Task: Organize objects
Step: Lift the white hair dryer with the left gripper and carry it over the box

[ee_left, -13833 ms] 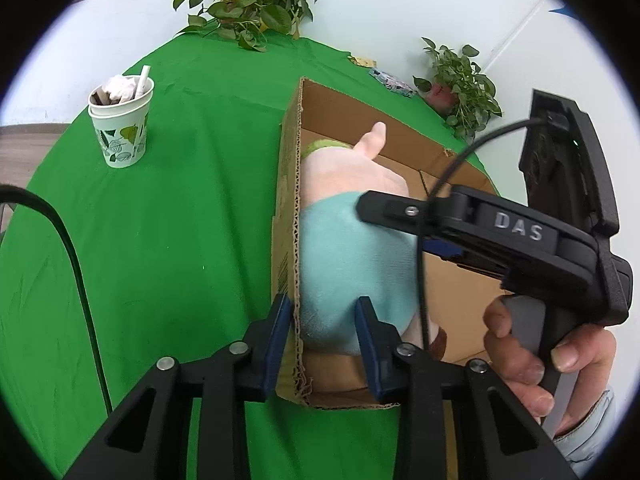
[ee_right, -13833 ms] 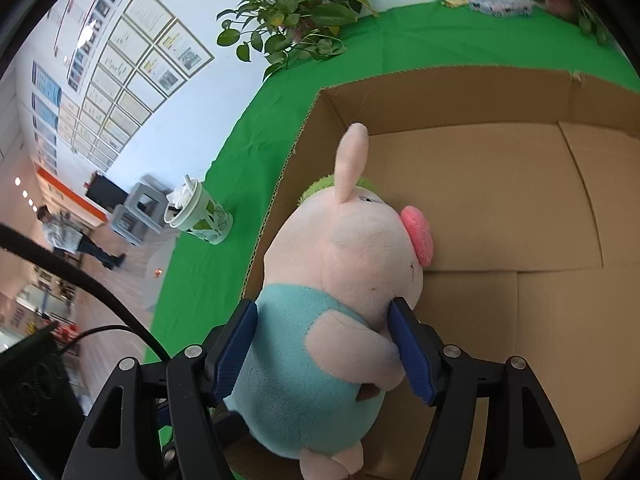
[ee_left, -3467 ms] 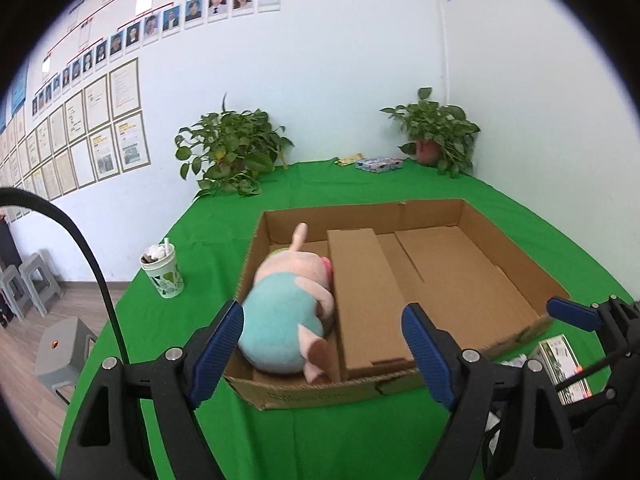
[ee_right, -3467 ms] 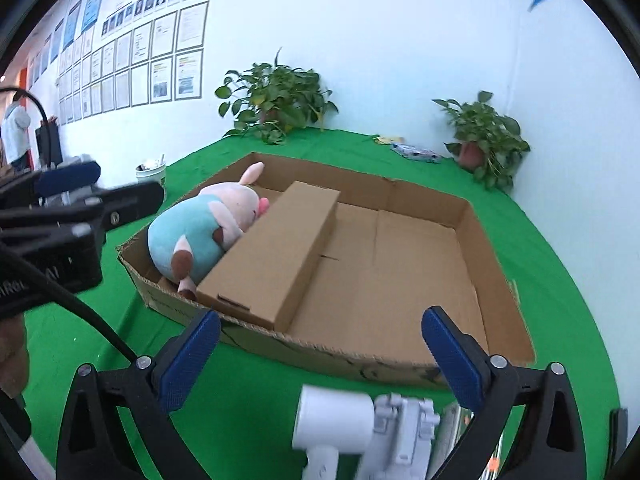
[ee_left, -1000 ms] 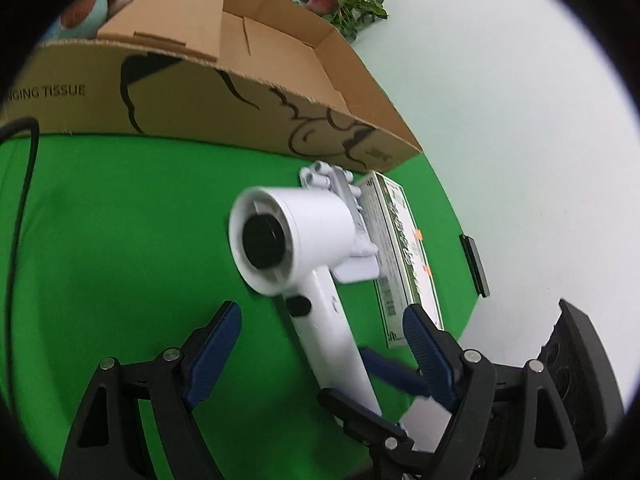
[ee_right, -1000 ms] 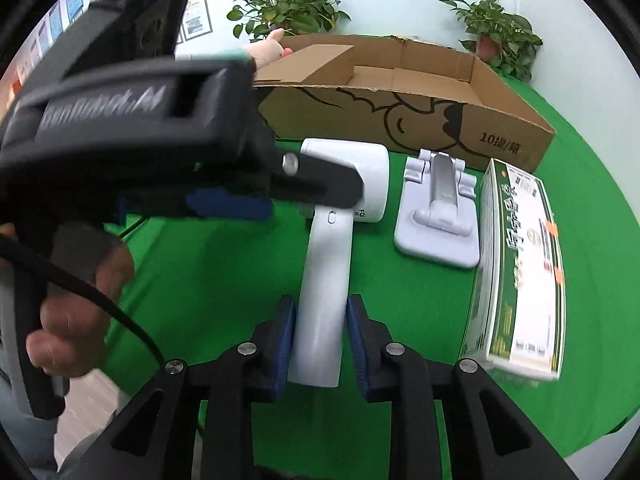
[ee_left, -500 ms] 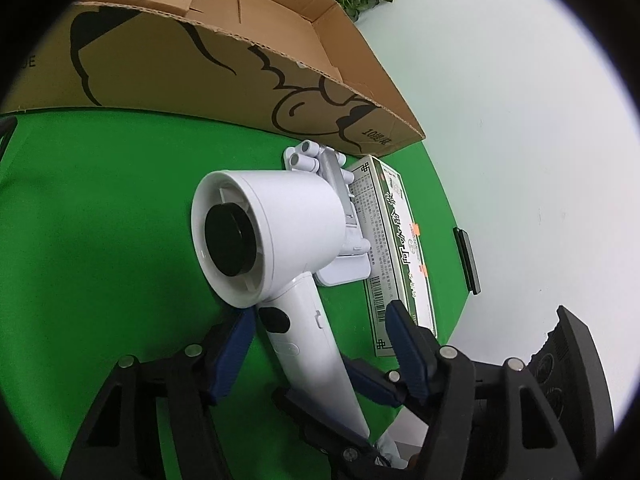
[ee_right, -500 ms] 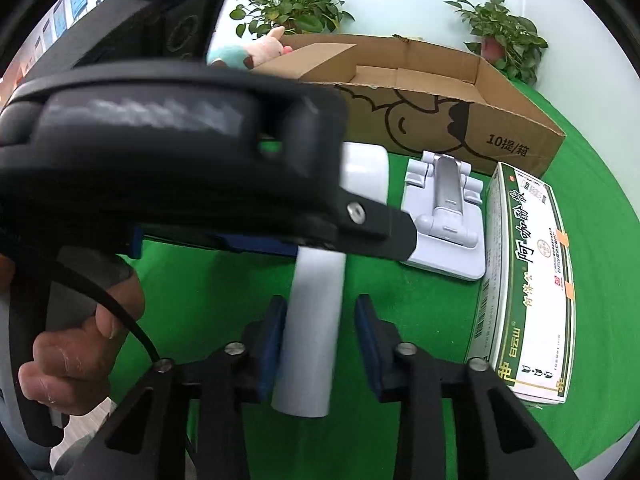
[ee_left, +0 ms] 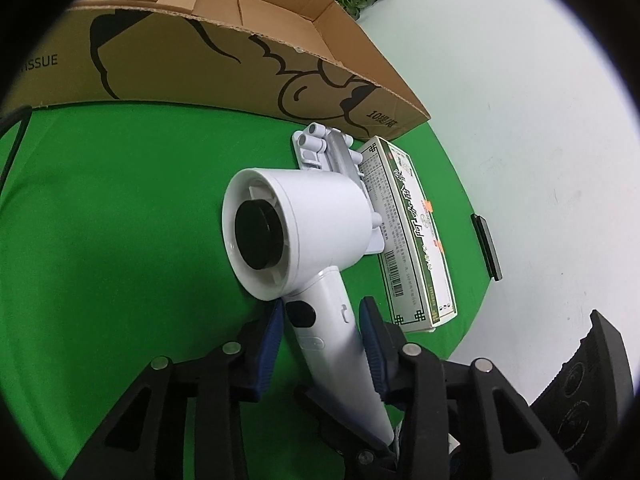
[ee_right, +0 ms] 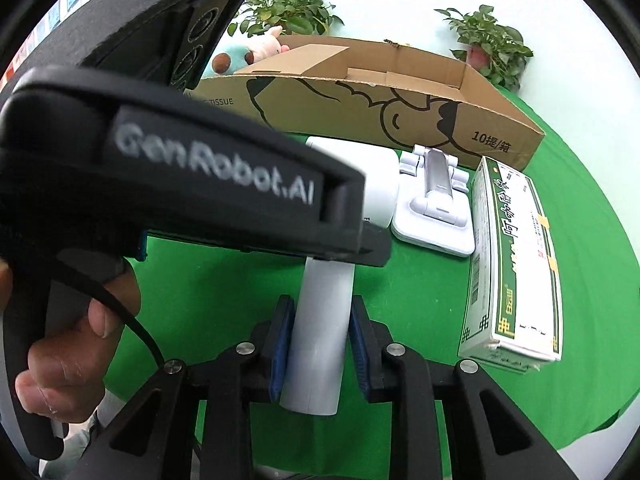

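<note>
Closed since half a second ago: left gripper (ee_left: 322,330), its blue pads now pressed against the upper handle of the white plastic hair dryer (ee_left: 304,240), just under the barrel; previously those pads stood apart from it.

Right gripper (ee_right: 319,346): narrow, blue pads clamped on the lower end of the same handle, lower centre of the right wrist view. Both grippers therefore hold one item.

Hair dryer: barrel at frame centre in the left wrist view, dark rear inlet facing the camera; handle's long axis runs from the barrel down toward the lower right, lying lengthwise between both pairs of pads. Whether it rests on the green tablecloth (ee_left: 120,220) or is lifted cannot be told.

Brown cardboard tray-box with black cartoon print (ee_left: 224,52): upper part of both views, directly beyond the barrel, open top. Judged destination; the move would be forward and up over its near wall.

White plastic stand (ee_right: 434,216) and green-and-white printed carton (ee_right: 516,264): right of the dryer, outside the box.
</note>
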Demonstrator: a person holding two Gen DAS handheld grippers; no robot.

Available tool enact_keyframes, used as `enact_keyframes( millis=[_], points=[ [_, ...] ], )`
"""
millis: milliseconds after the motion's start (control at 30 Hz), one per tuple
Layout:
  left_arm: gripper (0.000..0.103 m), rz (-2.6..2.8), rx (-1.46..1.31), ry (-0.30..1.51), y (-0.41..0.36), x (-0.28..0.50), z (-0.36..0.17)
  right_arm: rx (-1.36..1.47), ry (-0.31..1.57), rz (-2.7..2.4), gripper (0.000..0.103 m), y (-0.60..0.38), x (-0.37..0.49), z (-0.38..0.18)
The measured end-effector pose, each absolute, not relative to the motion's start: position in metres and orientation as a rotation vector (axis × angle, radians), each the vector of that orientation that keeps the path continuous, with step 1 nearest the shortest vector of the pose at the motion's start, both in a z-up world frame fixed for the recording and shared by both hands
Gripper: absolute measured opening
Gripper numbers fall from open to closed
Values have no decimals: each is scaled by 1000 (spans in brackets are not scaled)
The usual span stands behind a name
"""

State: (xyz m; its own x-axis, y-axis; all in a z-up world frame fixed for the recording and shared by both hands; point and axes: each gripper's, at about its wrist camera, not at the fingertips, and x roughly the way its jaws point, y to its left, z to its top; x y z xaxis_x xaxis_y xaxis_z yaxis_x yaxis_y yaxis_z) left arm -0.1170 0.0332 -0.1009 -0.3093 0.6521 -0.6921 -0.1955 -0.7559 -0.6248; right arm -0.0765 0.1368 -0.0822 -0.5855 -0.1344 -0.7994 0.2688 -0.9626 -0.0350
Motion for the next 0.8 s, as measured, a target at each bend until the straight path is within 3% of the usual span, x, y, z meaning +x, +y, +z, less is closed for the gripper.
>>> enact_keyframes(
  millis=[467, 800],
  points=[
    [36, 2215, -1232, -456, 32, -105, -31, 1109, 232, -2723, 25, 135, -68, -37],
    [35, 2330, -1017, -361, 45, -120, 50, 876, 265, -2823, 25, 137, -89, 36]
  ],
)
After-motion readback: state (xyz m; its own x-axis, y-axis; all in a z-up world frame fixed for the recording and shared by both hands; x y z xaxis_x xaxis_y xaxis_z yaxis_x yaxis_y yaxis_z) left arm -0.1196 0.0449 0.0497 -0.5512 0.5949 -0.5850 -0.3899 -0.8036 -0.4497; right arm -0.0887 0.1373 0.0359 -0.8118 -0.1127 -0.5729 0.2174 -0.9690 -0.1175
